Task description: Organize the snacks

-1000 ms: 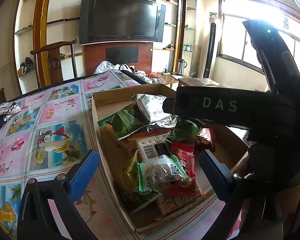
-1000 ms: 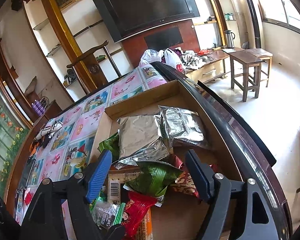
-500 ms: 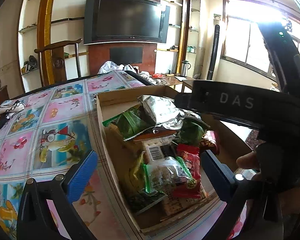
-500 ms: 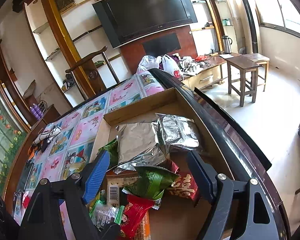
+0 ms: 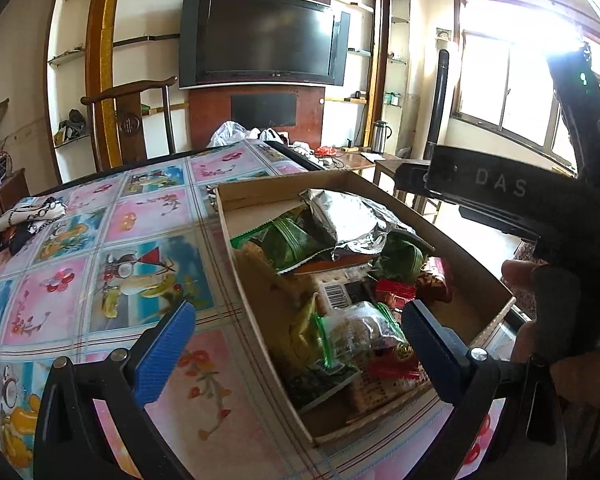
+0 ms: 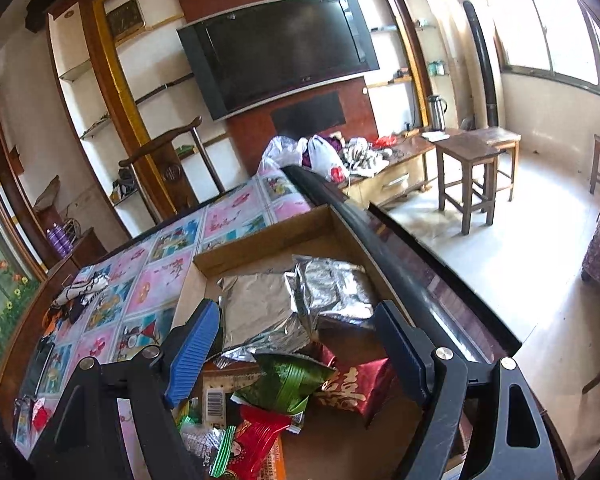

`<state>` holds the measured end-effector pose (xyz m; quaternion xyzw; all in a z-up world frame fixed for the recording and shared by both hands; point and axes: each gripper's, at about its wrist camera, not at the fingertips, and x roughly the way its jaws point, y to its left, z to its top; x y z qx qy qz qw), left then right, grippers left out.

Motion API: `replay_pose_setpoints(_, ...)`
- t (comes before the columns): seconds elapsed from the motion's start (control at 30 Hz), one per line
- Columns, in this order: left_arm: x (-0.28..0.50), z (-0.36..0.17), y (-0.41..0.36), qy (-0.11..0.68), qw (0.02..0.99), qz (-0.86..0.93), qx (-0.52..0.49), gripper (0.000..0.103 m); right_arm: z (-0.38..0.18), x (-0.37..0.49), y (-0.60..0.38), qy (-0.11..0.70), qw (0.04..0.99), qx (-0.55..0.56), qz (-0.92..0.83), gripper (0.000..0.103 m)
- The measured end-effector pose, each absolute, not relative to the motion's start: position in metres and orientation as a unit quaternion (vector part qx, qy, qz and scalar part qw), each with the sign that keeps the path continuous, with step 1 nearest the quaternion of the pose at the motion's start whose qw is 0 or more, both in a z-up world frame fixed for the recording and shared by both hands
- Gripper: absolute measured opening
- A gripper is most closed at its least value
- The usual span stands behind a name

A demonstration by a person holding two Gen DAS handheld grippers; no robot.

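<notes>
The round table (image 5: 100, 248) carries a glossy cloth printed with pink and blue picture squares; a dark rim (image 6: 380, 240) bounds its far-right edge. A shallow brown cardboard tray (image 5: 236, 240) sits on the right part of the table, close against that rim.

The tray holds the snacks in a loose pile:
- Two crinkled silver foil packets (image 6: 260, 308) lie side by side toward the far end of the tray, overlapping the items below them.
- A red packet with gold characters (image 6: 356, 384) lies near the right wall of the tray.
- A green leaf-printed triangular packet (image 6: 288, 380) rests on the pile, touching the red packet.
- A clear bag with green edges (image 5: 360, 328) lies toward the near end, partly on a small red wrapper (image 5: 392, 360).
- A white pack with a barcode (image 5: 336, 296) shows in the middle of the pile.

The left gripper (image 5: 296, 352) hangs above the near-left wall of the tray, its blue-padded jaws spread wide with nothing between the pads: one pad is over the cloth, the other over the pile.

The right gripper (image 6: 296, 356) hangs over the pile, released; its jaws have just been widening. The green triangular packet and the foil packets lie below and between the jaws, untouched by the pads.
</notes>
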<state>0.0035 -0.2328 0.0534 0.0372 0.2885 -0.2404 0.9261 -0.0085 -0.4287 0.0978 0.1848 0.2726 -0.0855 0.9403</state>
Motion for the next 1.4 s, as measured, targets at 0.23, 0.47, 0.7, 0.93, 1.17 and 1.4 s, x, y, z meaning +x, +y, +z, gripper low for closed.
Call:
replay_pose_setpoints(0.23, -0.004, 0.059, -0.201, 0.3, 0.925, -0.232, 0.007, 0.102, 0.105, -0.031, -0.429, 0.234, 0.949, 0.182, -0.105, 0.086)
replay_pose_setpoints(0.47, -0.016, 0.062, -0.171, 0.299, 0.931, -0.211, 0.007, 0.102, 0.107, -0.056, -0.422, 0.221, 0.952, 0.178, -0.119, 0.087)
replay_pose_setpoints(0.7, -0.023, 0.062, -0.154, 0.31, 0.931, -0.194, 0.006, 0.102, 0.108, -0.099, -0.397, 0.199, 0.961, 0.139, -0.133, 0.094)
replay_pose_setpoints(0.93, -0.032, 0.067, -0.148, 0.304, 0.94, -0.152, 0.042, 0.102, 0.106, -0.117, -0.378, 0.195, 0.965, 0.116, -0.13, 0.102)
replay_pose_setpoints(1.17, -0.05, 0.075, -0.156, 0.272, 0.949, -0.124, 0.1, 0.102, 0.101, -0.122, -0.358, 0.228, 0.962, 0.101, -0.111, 0.102)
replay_pose_setpoints(1.4, -0.026, 0.061, -0.147, 0.342, 0.929, -0.11, 0.088, 0.102, 0.099, -0.115, -0.351, 0.244, 0.958, 0.09, -0.118, 0.102)
